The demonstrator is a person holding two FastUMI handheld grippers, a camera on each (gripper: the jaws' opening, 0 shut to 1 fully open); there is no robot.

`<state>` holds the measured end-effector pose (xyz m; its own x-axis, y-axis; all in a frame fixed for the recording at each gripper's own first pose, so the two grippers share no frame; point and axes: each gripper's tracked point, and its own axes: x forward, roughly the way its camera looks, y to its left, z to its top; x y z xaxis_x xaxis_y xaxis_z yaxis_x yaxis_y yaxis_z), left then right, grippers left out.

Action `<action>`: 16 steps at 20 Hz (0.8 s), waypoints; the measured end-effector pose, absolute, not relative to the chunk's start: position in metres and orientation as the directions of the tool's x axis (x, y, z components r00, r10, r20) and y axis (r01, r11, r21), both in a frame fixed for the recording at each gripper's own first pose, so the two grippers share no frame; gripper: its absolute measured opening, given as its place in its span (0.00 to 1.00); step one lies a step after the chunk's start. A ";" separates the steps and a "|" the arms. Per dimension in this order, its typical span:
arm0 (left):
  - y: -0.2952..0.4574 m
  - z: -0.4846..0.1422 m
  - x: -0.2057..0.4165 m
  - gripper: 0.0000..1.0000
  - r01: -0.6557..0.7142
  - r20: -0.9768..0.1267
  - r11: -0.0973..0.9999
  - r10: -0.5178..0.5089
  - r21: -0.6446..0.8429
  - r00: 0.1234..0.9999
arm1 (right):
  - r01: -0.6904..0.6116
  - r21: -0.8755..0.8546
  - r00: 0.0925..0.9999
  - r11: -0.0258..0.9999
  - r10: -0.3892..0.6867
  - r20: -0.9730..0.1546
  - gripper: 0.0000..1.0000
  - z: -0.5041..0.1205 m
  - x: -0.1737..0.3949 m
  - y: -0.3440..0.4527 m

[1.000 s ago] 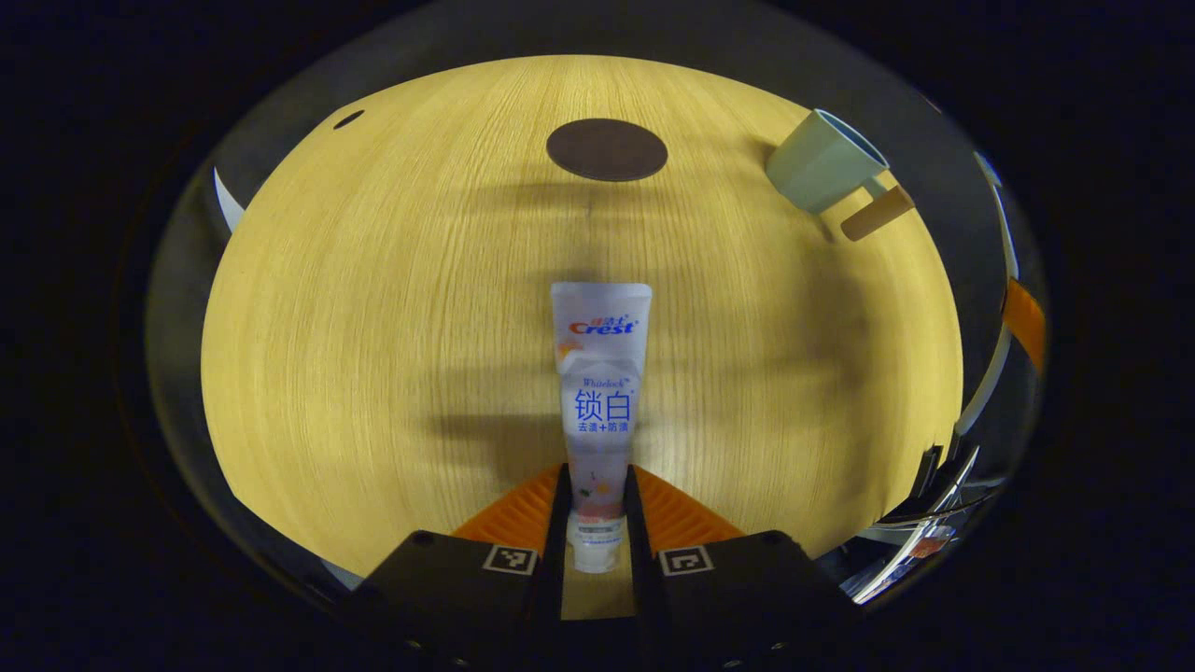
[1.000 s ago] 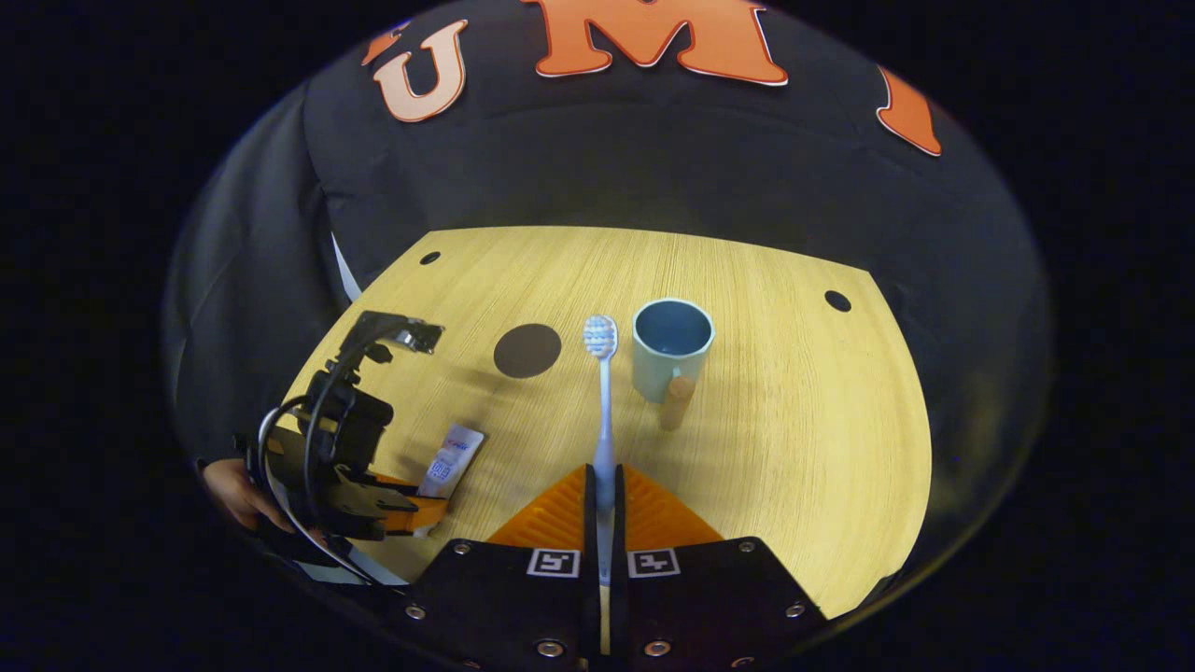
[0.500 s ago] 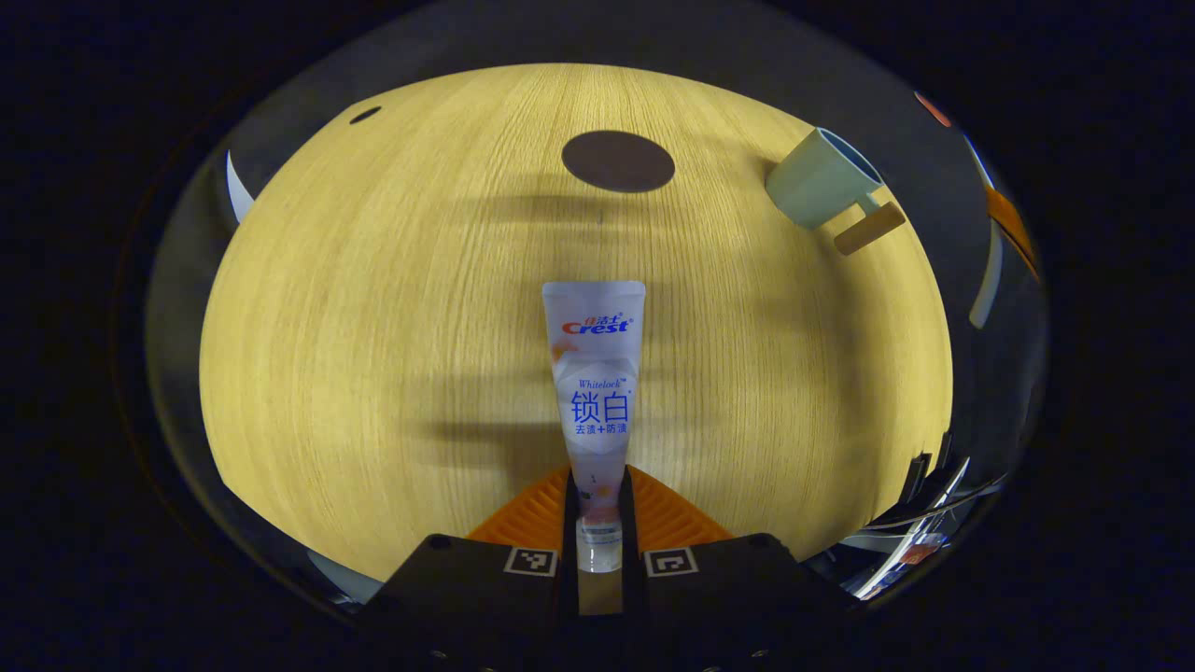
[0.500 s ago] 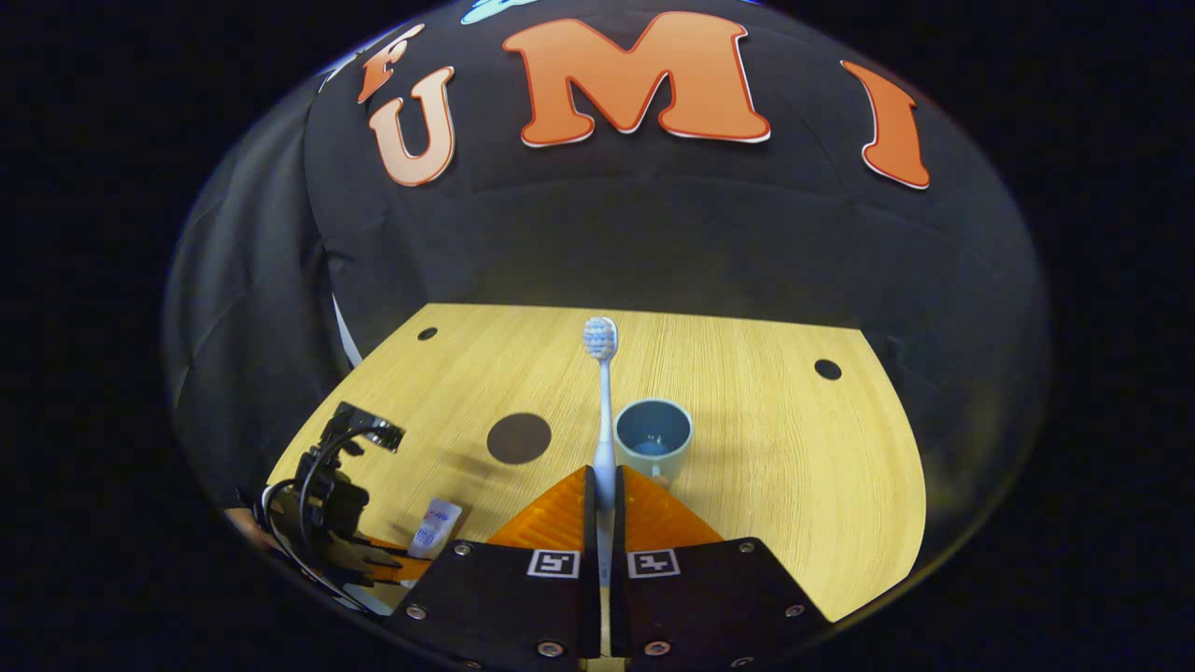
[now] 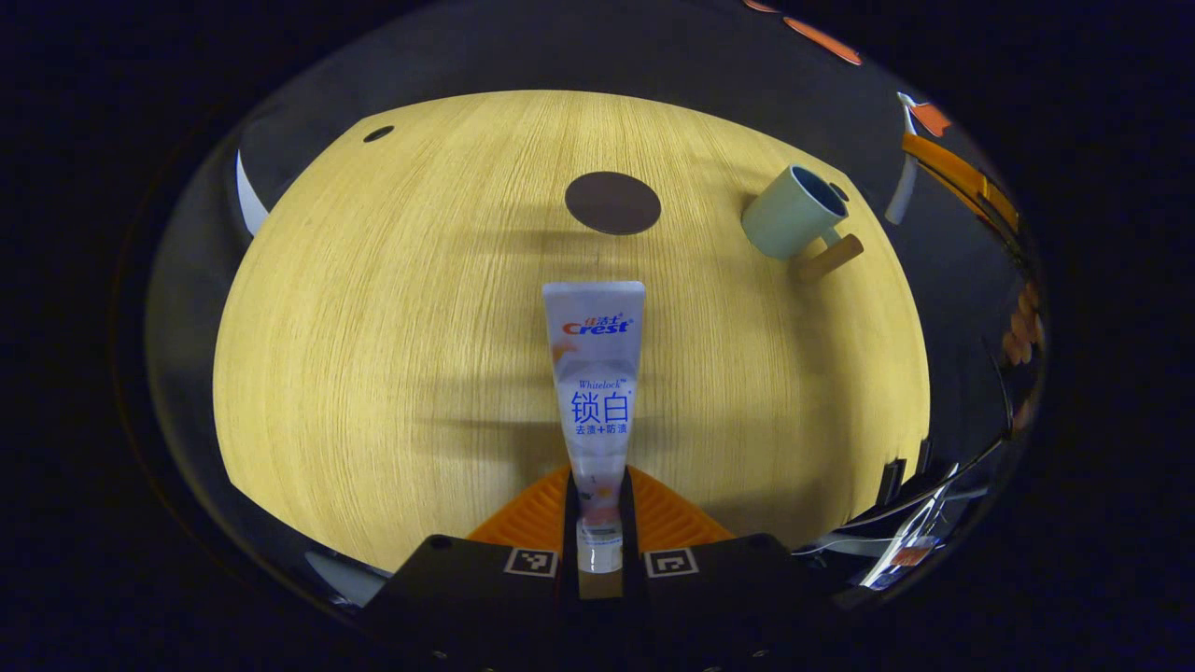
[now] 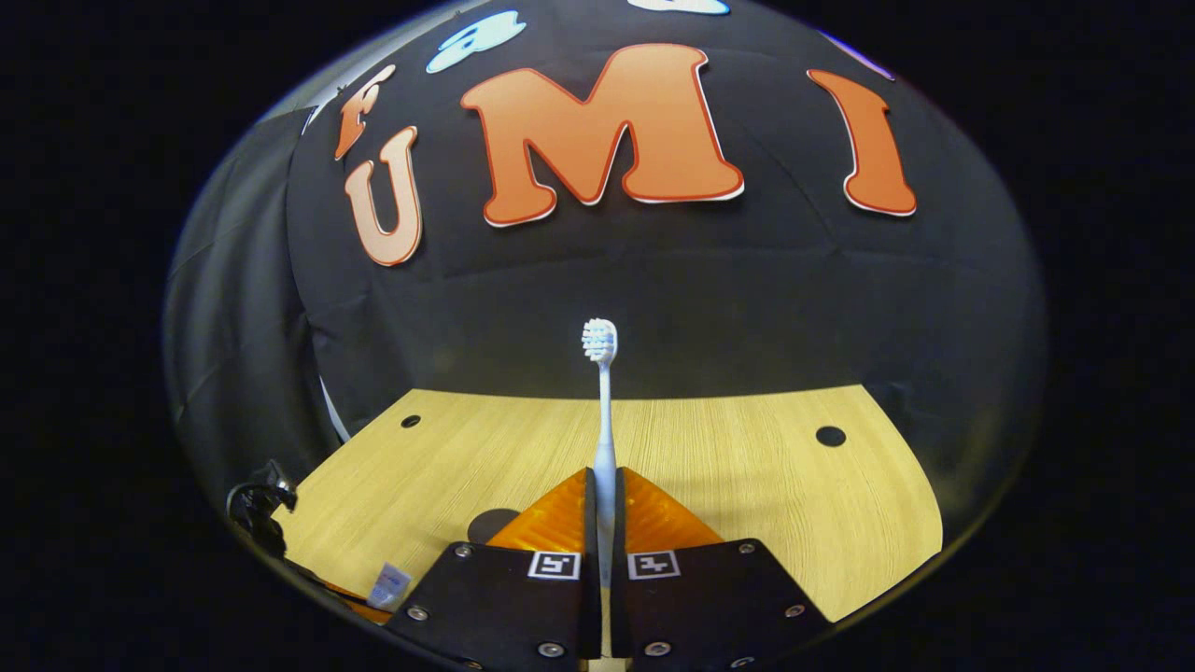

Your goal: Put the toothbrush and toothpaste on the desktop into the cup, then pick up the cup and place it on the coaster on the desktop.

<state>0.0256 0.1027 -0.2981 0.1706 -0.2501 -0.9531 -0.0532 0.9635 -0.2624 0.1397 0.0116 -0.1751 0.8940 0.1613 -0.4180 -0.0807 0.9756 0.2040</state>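
Note:
My left gripper [image 5: 597,490] is shut on the cap end of a white toothpaste tube [image 5: 596,373], which points forward above the wooden desktop [image 5: 373,327]. Beyond it lie a dark round coaster [image 5: 612,203] and, to the right, a pale green cup [image 5: 789,217] with a wooden handle. My right gripper [image 6: 603,485] is shut on the handle of a white toothbrush [image 6: 602,401]; its bristled head stands up against the black wall. The toothpaste tube's end [image 6: 388,585] and the other gripper [image 6: 257,513] show at the lower left of the right gripper view. Part of the coaster [image 6: 485,525] peeks beside my fingers.
Small dark holes [image 6: 829,435] sit in the desktop [image 6: 766,485] near its far corners. The black cloth wall rises behind the far edge. Cables and gear [image 5: 915,523] lie off the table's right side in the left gripper view.
The right gripper has tilted up with the toothbrush, so the cup has dropped out of its view. The left gripper has lifted the toothpaste, and the coaster and cup look smaller.

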 end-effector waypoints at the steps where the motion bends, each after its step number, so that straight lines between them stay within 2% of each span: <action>1: 0.107 -0.295 0.031 0.19 -0.059 -0.953 0.963 -0.249 -0.262 0.175 | -0.081 0.198 0.903 0.977 0.157 -0.400 0.04 -0.178 0.147 0.009; 6: 0.112 -0.285 0.038 0.19 -0.071 -0.955 0.965 -0.237 -0.253 0.181 | -0.099 0.196 0.926 0.976 0.162 -0.340 0.04 -0.200 0.182 0.007; 11: 0.116 -0.288 0.040 0.19 -0.108 -0.962 0.968 -0.204 -0.225 0.180 | -0.059 0.213 0.904 0.975 0.143 -0.403 0.05 -0.257 0.188 0.009; 16: 0.114 -0.285 0.042 0.19 -0.115 -0.964 0.971 -0.187 -0.210 0.188 | -0.058 0.194 0.894 0.979 0.137 -0.427 0.05 -0.285 0.174 0.012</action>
<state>0.0418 0.1138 -0.2851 0.1883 -0.1866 -0.9642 -0.1154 0.9708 -0.2104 0.1743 0.0123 -0.2849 0.8937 0.1372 -0.4272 -0.0578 0.9794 0.1937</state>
